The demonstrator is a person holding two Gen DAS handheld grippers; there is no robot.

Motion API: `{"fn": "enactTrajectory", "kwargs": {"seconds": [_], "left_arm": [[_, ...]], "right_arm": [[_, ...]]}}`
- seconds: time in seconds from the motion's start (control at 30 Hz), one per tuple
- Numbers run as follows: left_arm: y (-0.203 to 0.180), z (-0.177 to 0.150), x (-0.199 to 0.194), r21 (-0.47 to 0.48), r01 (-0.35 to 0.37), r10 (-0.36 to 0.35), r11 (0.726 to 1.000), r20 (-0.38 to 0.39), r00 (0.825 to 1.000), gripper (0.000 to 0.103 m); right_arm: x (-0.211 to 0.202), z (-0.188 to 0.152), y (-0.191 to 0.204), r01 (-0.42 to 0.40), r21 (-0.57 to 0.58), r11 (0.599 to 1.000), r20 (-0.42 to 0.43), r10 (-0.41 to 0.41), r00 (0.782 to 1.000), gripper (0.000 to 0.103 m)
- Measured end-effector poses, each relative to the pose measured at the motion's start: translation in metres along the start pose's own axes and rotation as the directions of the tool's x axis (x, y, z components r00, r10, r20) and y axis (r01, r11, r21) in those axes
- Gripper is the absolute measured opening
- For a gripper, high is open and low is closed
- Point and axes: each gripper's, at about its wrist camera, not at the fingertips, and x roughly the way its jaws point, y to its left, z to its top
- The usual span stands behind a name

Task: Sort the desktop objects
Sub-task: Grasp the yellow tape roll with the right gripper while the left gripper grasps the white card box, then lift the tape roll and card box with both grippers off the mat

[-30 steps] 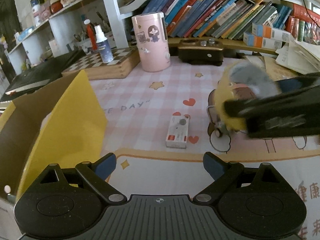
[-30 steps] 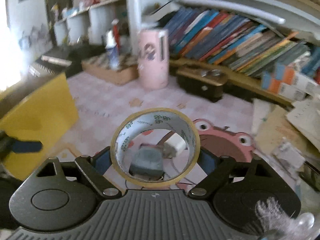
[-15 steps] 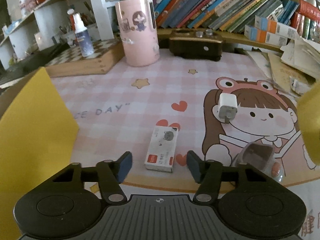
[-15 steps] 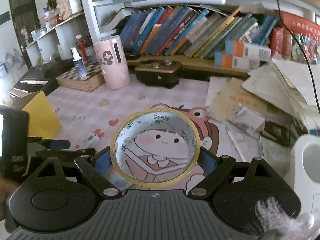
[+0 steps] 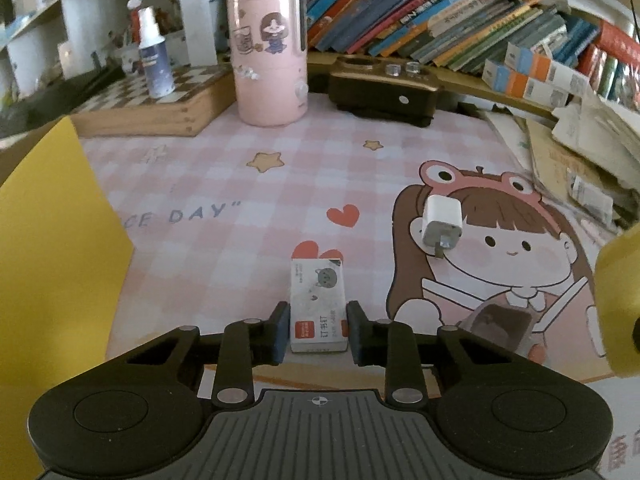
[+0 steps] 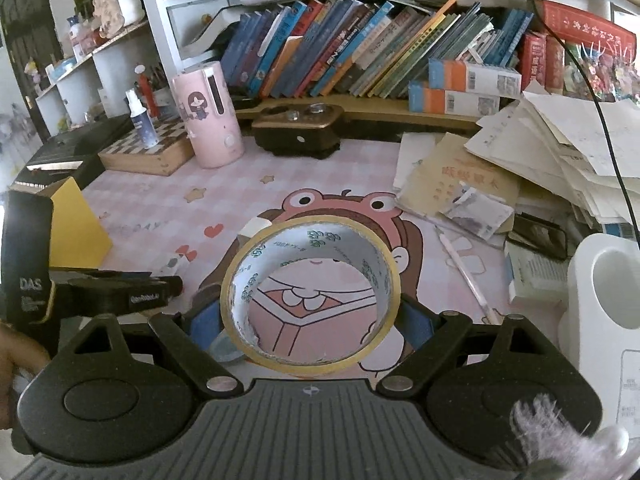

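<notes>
Both grippers full: L gripper (image 5: pixel 318 334) on staple box (image 5: pixel 317 306), R gripper (image 6: pixel 310 320) on tape roll (image 6: pixel 310 296).

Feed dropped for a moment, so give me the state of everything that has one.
Left tool: shut on the staple box.
Staple box: flat on the mat, gripped.
Right tool: holding the tape roll.
Tape roll: upright, gripped.
Charger plug: lying loose.
Yellow box: flap up.
</notes>
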Motion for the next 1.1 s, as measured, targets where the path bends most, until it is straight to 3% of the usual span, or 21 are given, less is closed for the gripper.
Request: {"fn": "enactTrajectory", "kwargs": {"seconds": [0.6,1.1], "left_arm": [[0.009,-0.018,-0.098,-0.105,0.126,-0.116,0.986,0.097,0.989,0.028],[0.022,-0.066,-0.131,-0.129,0.201,-0.194,0.971,0.065,0.979,0.028]], "right_arm": [[-0.017,-0.024,0.019,0.002,-0.081,0.997,-0.039,-0.006,0.999,0.088],[-0.047,-0.058,0.054,0.017,-0.092,0.996,-0.074,-0.024,0.997,0.088]]}}
